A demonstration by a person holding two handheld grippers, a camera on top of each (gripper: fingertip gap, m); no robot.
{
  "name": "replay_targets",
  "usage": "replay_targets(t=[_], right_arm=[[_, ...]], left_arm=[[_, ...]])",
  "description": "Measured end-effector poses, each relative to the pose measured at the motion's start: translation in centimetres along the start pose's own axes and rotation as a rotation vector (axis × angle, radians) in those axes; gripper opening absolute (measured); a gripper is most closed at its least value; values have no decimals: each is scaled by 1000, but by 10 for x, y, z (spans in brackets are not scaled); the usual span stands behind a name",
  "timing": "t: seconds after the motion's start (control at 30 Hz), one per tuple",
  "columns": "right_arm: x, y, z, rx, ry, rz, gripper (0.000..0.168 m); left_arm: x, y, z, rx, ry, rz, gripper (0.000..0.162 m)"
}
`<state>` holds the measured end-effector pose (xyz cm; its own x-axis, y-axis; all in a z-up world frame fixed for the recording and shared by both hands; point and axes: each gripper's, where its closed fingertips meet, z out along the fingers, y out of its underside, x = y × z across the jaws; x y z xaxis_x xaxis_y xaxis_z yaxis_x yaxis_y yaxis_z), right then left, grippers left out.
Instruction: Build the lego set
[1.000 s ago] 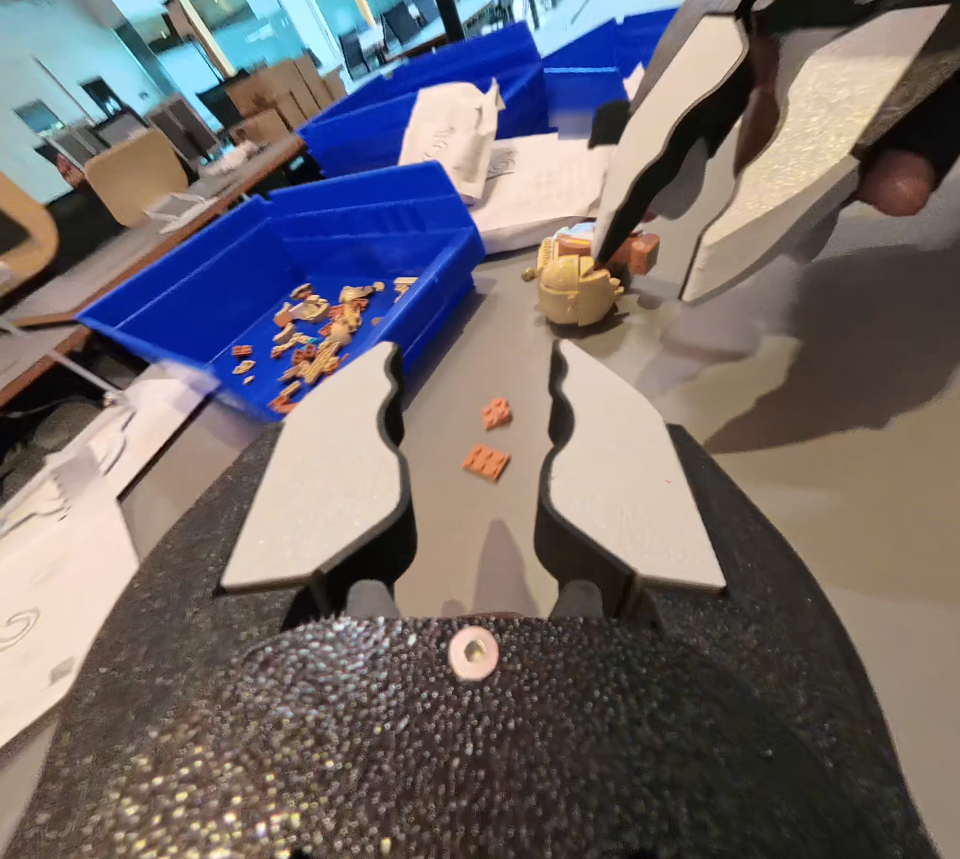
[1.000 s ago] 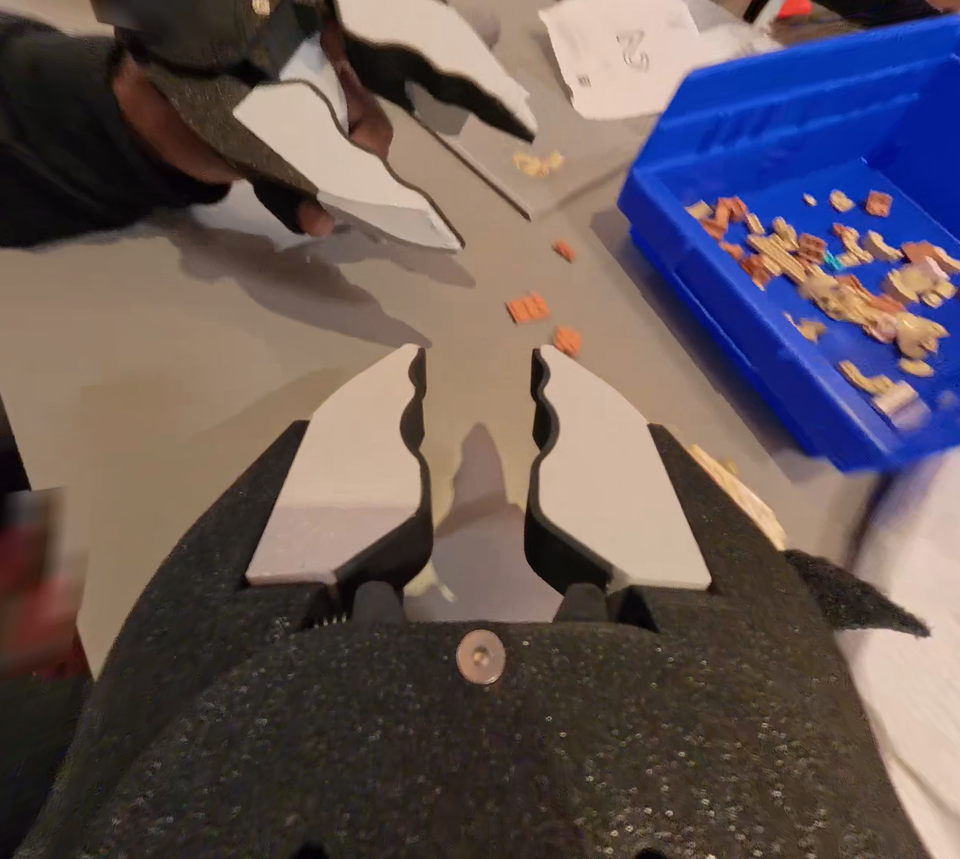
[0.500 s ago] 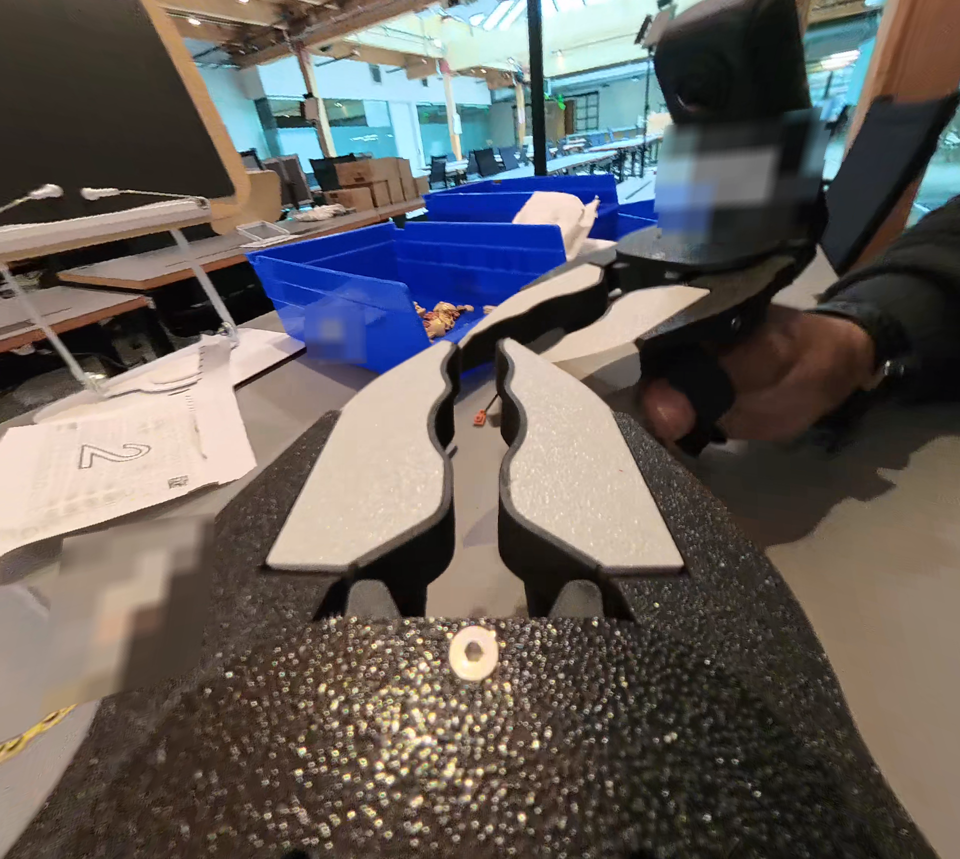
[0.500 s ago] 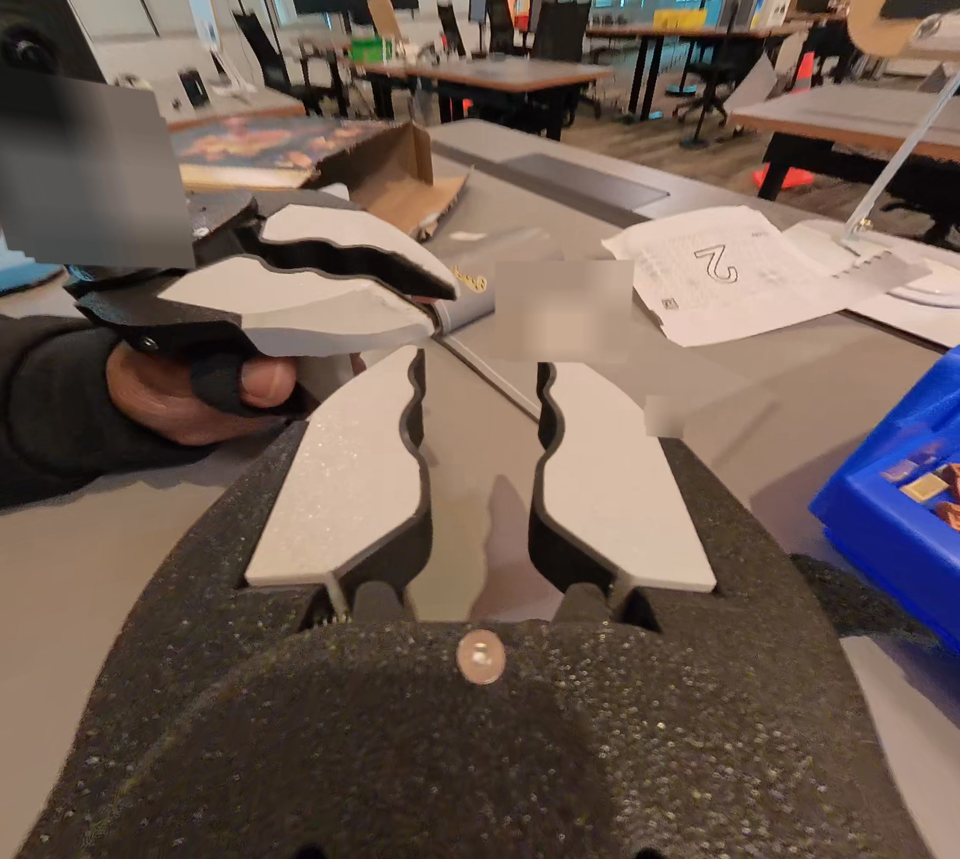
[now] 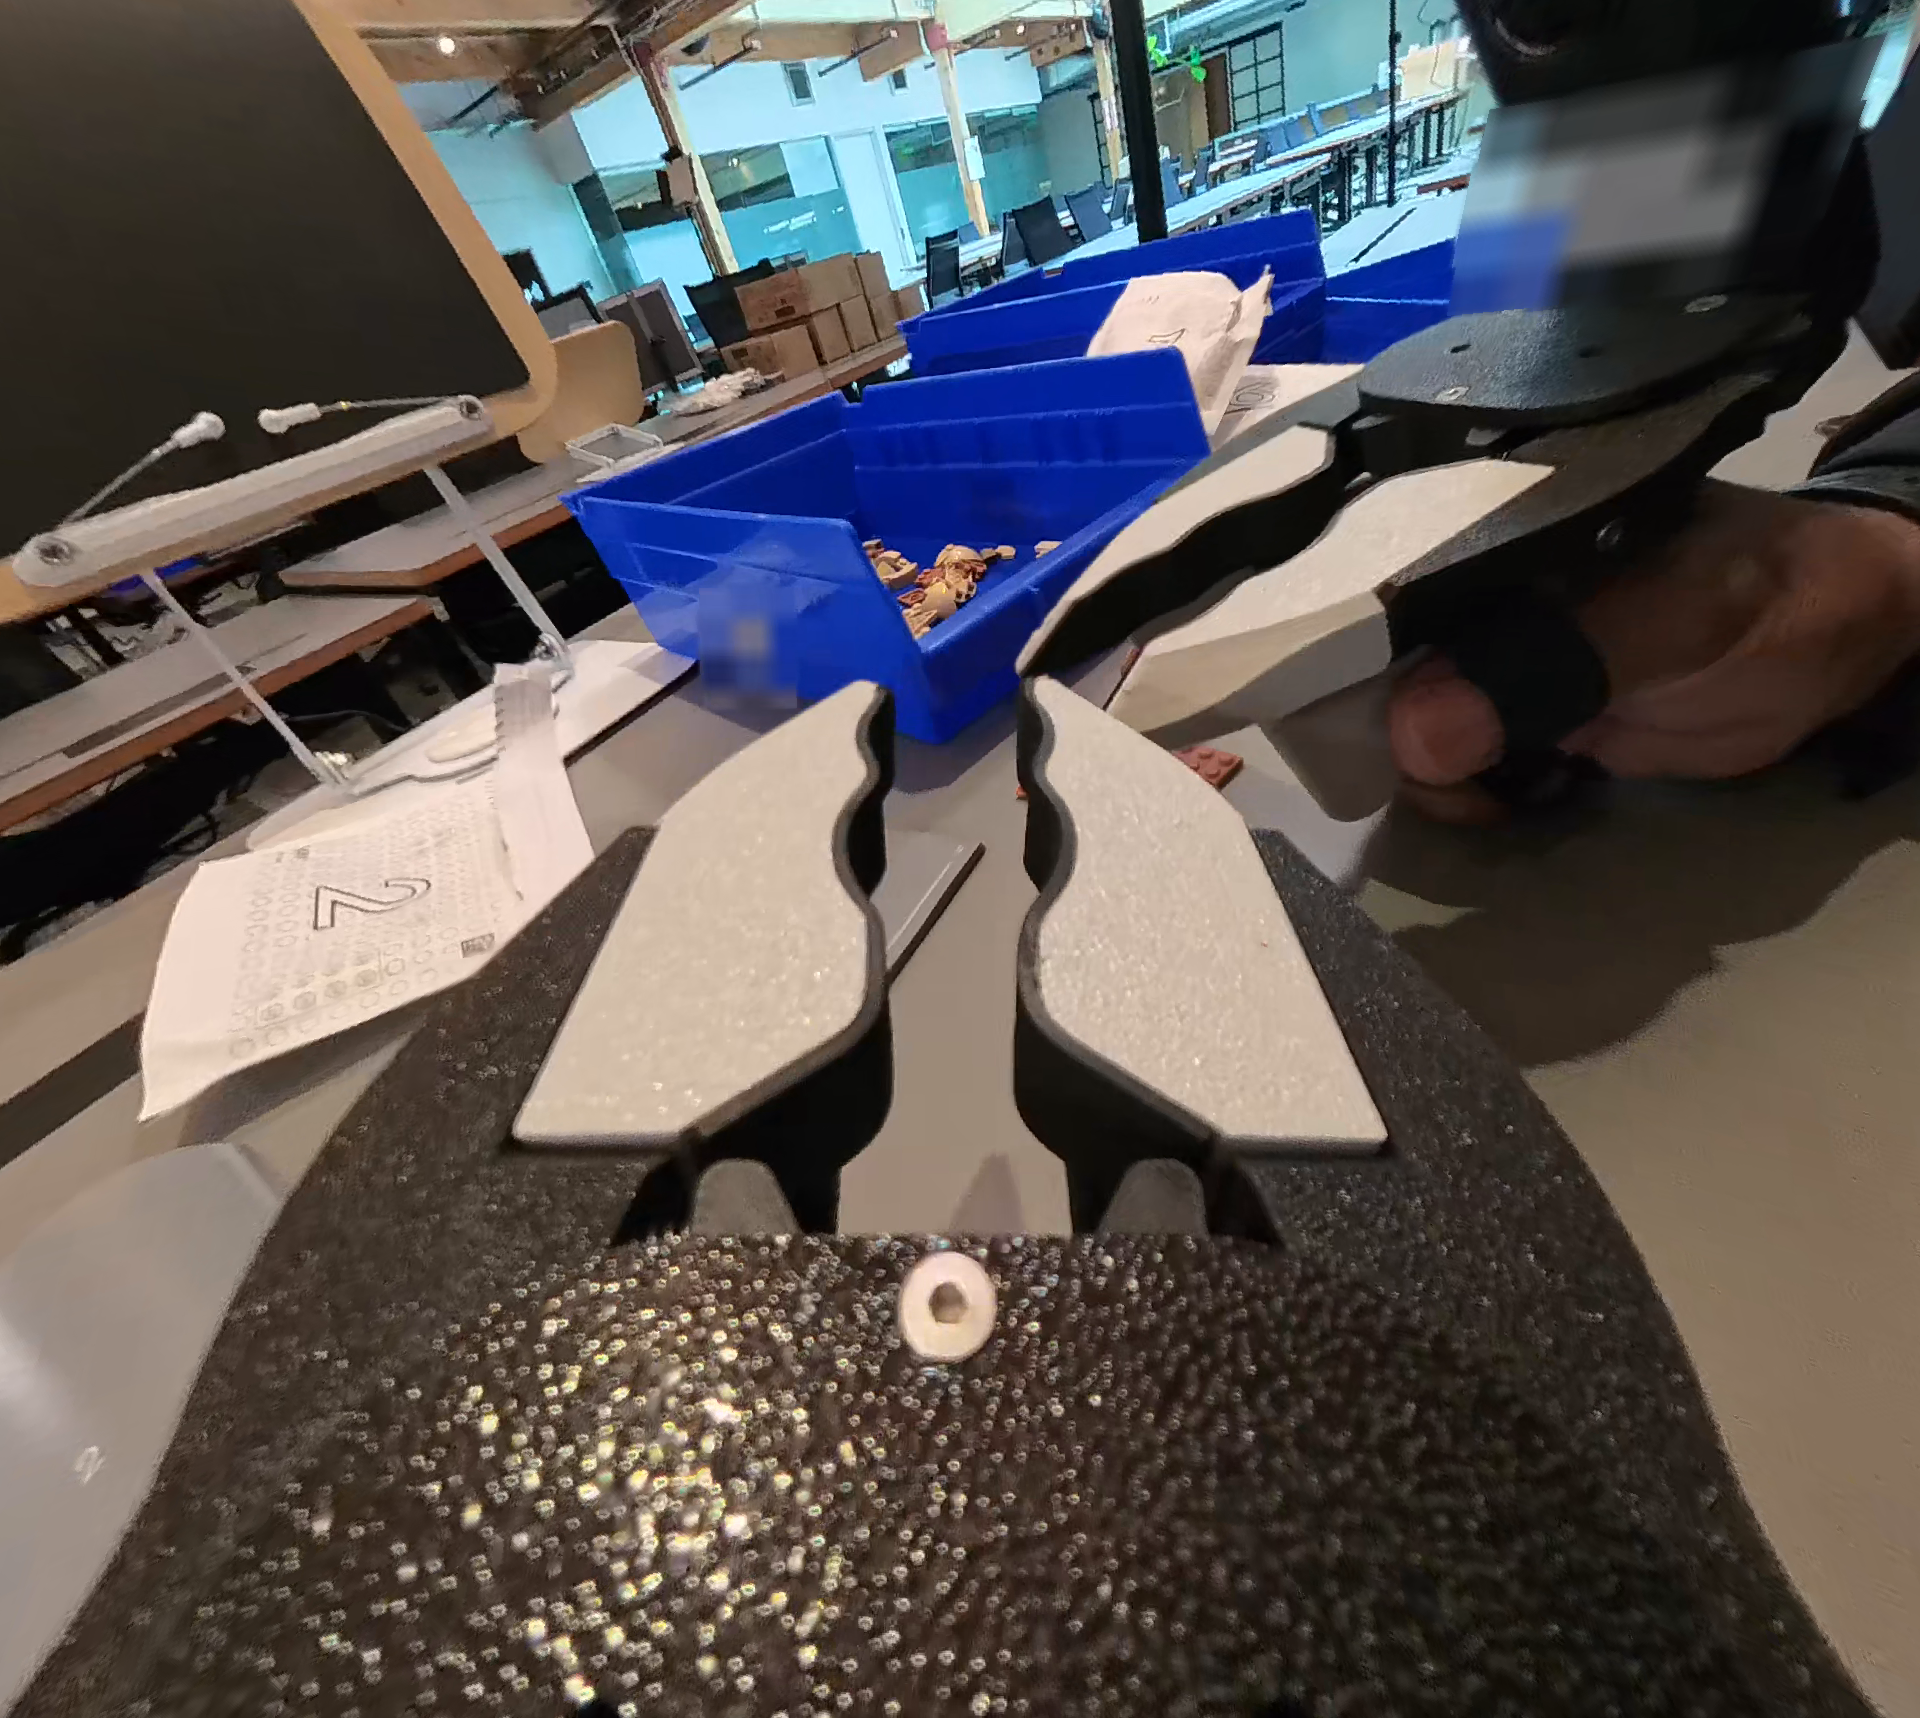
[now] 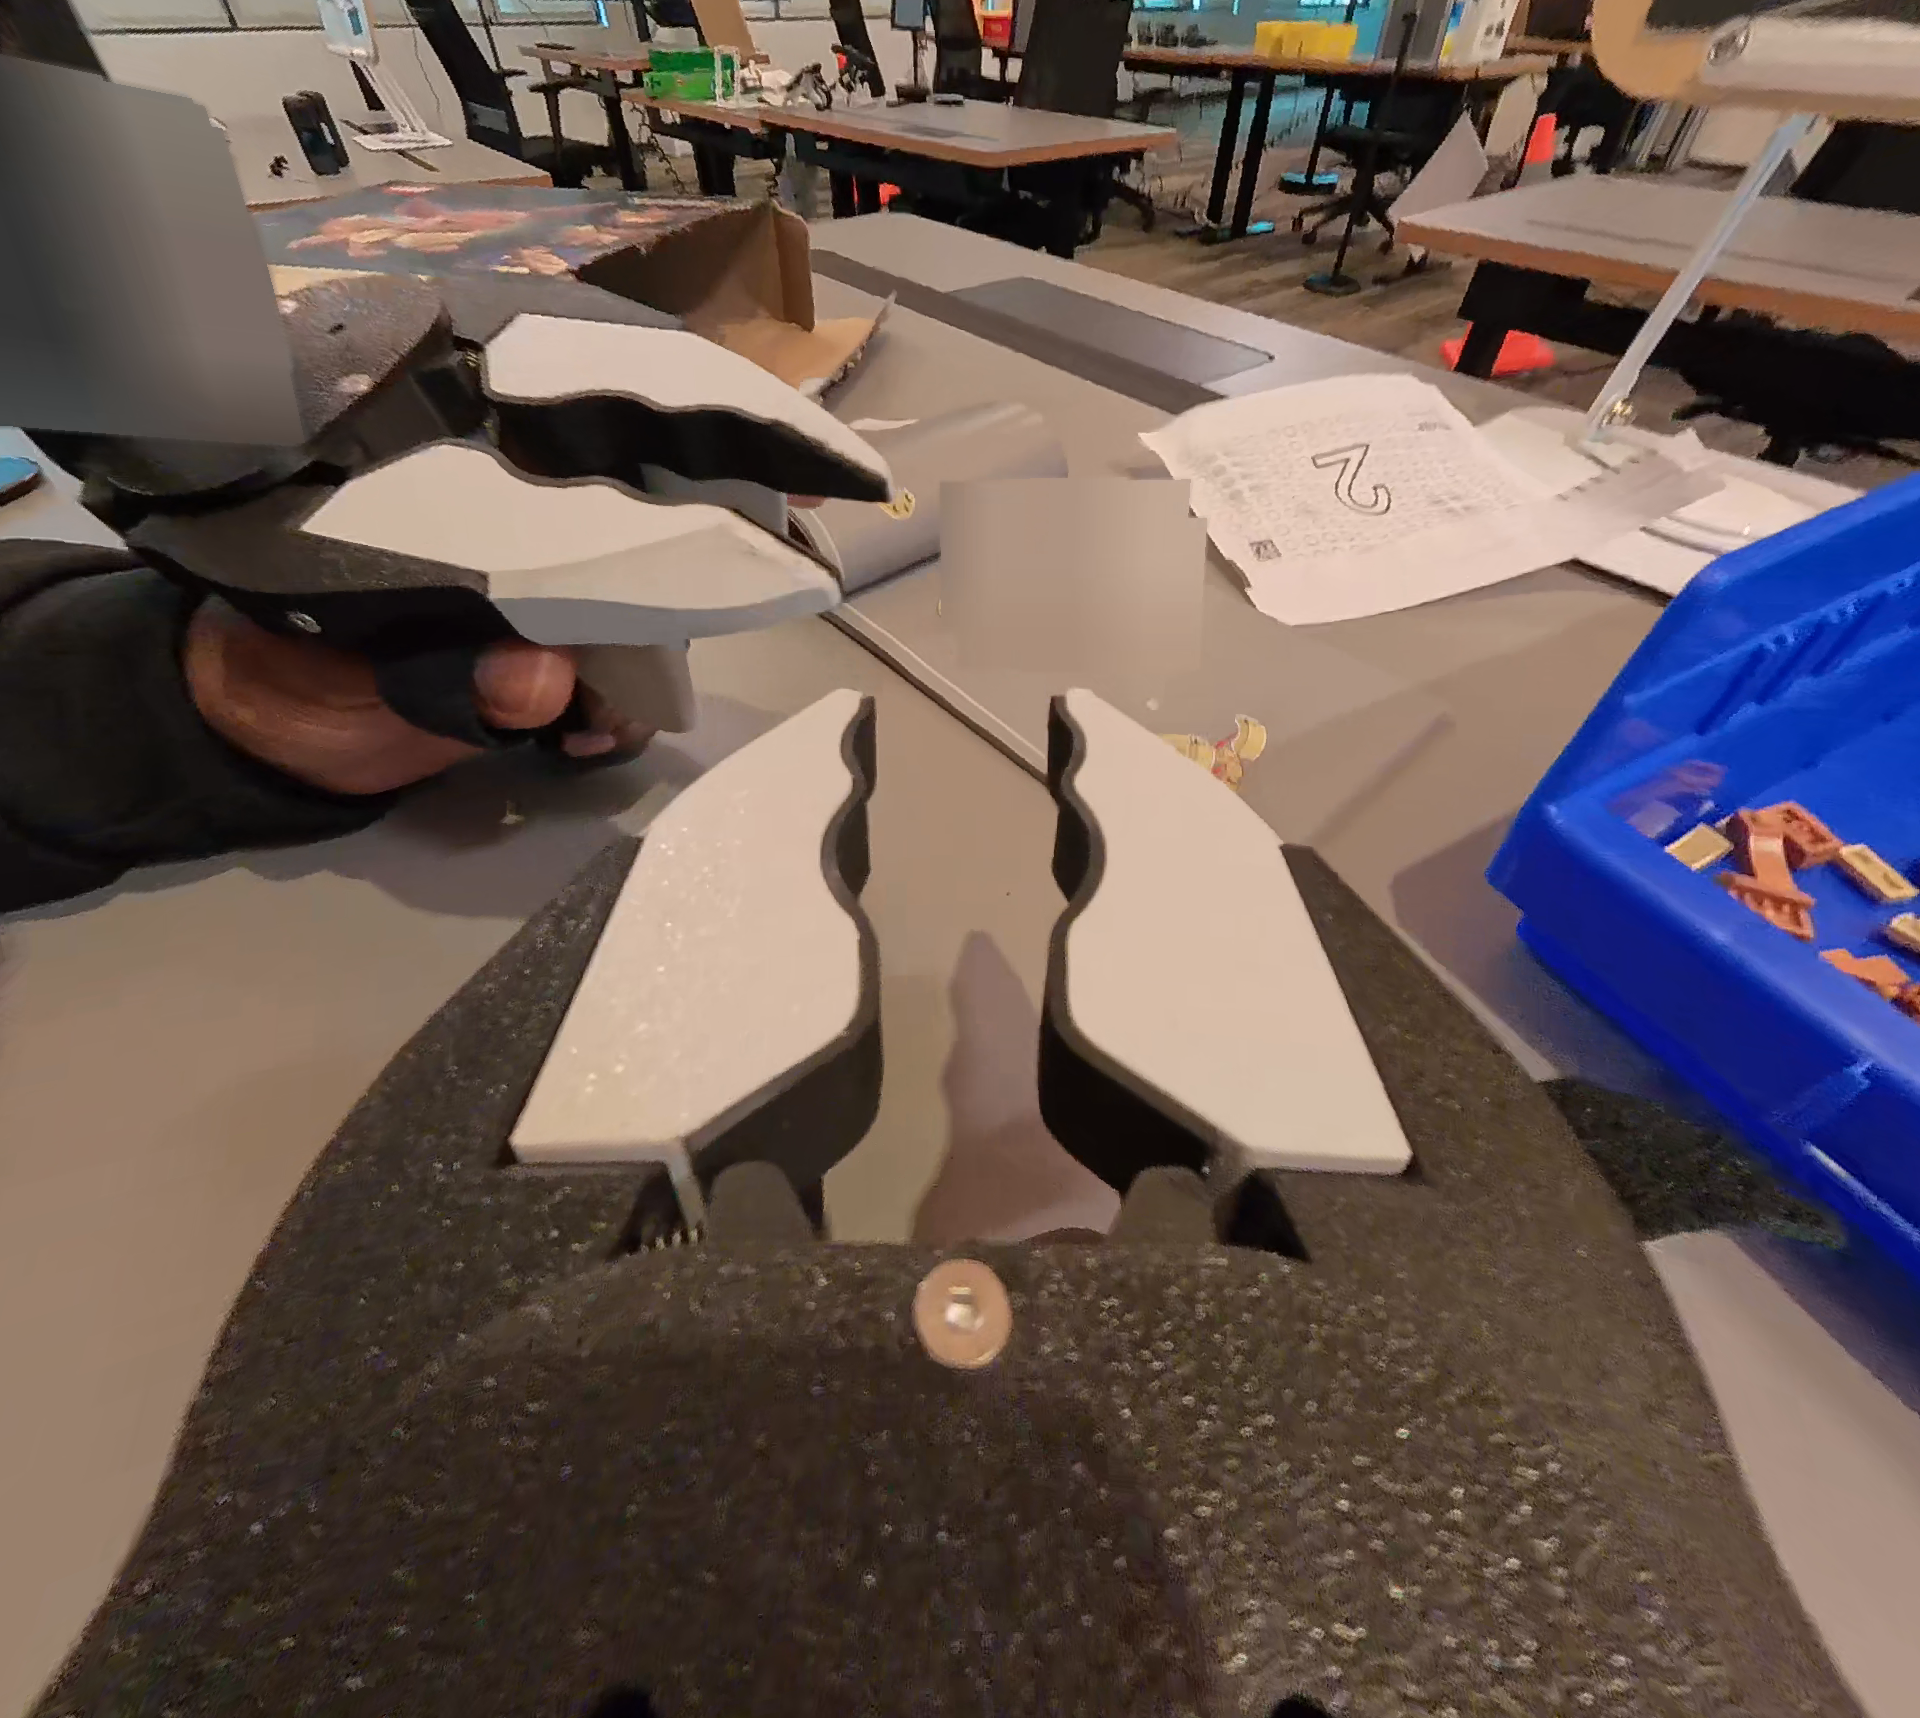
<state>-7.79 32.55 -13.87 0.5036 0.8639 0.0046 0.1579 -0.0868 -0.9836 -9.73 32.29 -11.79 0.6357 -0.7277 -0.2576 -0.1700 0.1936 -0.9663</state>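
Both hand-held grippers are low over the grey counter and neither is holding anything. The left hand-held gripper has its fingers spread with a clear gap between the tips, just bare counter showing through. Same for the right hand-held gripper, fingers apart, nothing pinched.

Straight ahead of the left hand-held gripper sits a blue bin with a pile of tan and brown lego pieces in the bottom. Just ahead and slightly right of its fingertips, a flat reddish-brown lego plate lies on the counter, right under the tips of the other hand-held gripper, which comes in from the right with a hand wrapped around its handle. Off to the left is a white paper bag, lying flat. More blue bins are farther back, one with a white bag in it.

From the right wrist view, the bin is off to the right, and a small tan and red lego figure part lies just ahead of the right finger. There's an opened cardboard box farther back on the left.
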Motion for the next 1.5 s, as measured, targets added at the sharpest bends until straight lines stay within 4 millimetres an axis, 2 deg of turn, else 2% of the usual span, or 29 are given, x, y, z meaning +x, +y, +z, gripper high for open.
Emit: replay_targets(t=[0.3,0.53,0.73,0.93,1.07,1.23,1.37,1.5], right_arm=[[12,6,3,-42,0,109,22],[9,2,-1,-9,-37,124,14],[7,-9,-16,53,-87,185,0],[18,-41,-44,121,-101,182,0],[39,-70,-71,165,-54,106,0],[92,-96,-113,176,93,2,7],[136,-95,-135,121,195,-51,10],[165,-86,-143,49,239,-90,11]], left_arm=[[-11,5,-2,-40,21,-153,18],[-7,10,2,-73,45,-146,18],[-4,10,1,-80,55,-134,17],[-3,14,3,-111,54,-137,17],[0,17,5,-137,56,-108,17],[4,20,6,-159,61,-81,18],[4,21,7,-166,64,-82,18],[4,21,7,-172,69,-87,18]])
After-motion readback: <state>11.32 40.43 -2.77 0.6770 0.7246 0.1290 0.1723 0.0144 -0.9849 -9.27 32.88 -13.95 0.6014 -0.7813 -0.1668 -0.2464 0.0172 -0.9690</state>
